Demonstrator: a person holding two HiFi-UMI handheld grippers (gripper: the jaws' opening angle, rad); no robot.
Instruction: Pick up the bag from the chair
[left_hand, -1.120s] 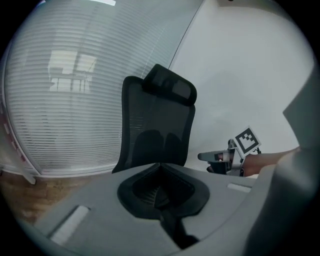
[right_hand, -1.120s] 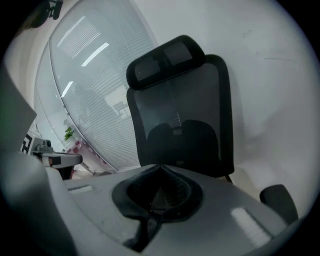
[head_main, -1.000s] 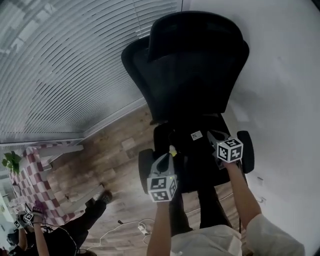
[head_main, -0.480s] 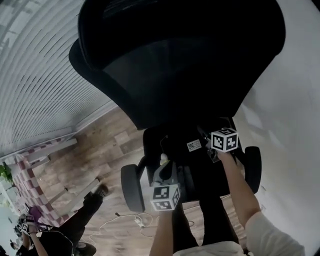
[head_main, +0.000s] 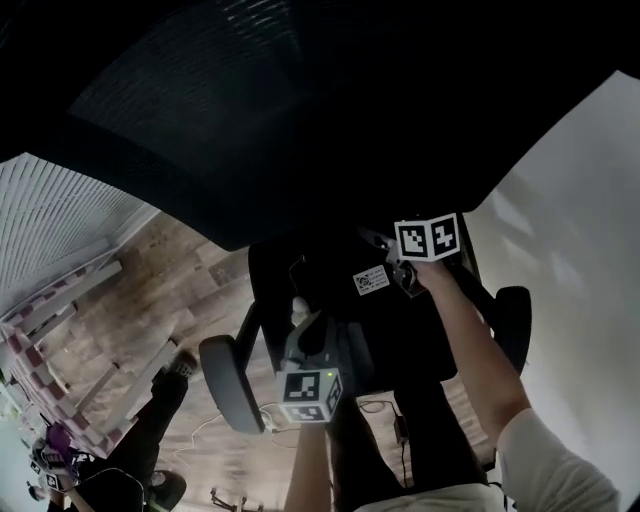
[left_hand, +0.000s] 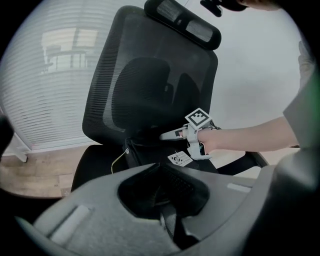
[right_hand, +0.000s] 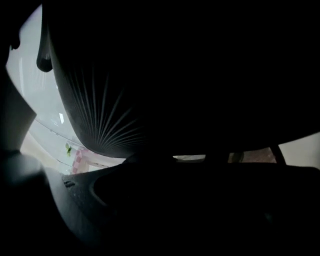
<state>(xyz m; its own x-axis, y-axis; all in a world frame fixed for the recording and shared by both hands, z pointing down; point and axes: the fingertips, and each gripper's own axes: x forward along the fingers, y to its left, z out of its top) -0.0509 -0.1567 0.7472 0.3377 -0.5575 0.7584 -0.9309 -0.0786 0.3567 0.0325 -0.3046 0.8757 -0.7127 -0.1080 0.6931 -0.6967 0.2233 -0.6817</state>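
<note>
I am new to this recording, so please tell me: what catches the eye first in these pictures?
The black mesh chair fills most of every view. On its seat lies a dark bag with a white tag, and the right gripper reaches in beside that tag.

The left gripper (head_main: 298, 310) is held low and close to the body, pointing forward, its jaws meeting at the tips. The right arm (head_main: 470, 340) stretches forward, bare below a short sleeve, carrying the right gripper (left_hand: 167, 135) farther out (its own view is too dark to read the jaws).
</note>
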